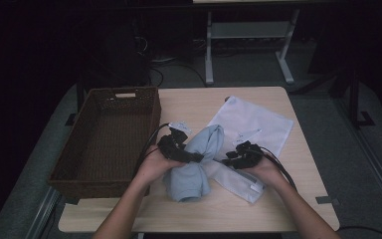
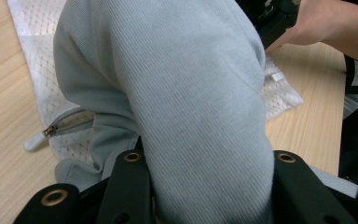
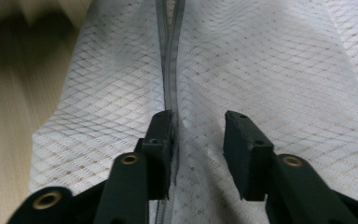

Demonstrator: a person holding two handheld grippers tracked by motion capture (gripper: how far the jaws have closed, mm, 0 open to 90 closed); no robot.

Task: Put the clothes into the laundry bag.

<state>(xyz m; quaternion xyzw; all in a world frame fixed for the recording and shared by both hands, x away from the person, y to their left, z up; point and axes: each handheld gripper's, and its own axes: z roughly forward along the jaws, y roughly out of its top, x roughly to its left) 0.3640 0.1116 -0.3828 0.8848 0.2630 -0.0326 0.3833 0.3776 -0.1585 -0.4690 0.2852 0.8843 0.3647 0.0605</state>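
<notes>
A brown wicker basket (image 1: pixel 104 139) sits along the table's left edge. Just right of it, the left gripper (image 1: pixel 179 148) has its jaws clamped around a rolled pale blue garment (image 1: pixel 199 159) at mid-table. Further right, the right gripper (image 3: pixel 198 135) rests on the white mesh laundry bag (image 1: pixel 258 124), jaws apart astride the zipper (image 3: pixel 169 70), pinching nothing. Bare tabletop (image 1: pixel 308 164) stays free toward the right edge.

Light wooden table (image 1: pixel 298 164) on grey carpeted floor (image 1: pixel 363 164). Room beyond far edge dark, dimly lit. White metal desk frame (image 1: pixel 248 37) stands behind, cables (image 1: pixel 169 69) trailing on floor beside it. Grey tape patch (image 1: pixel 327 200) near right front corner.
</notes>
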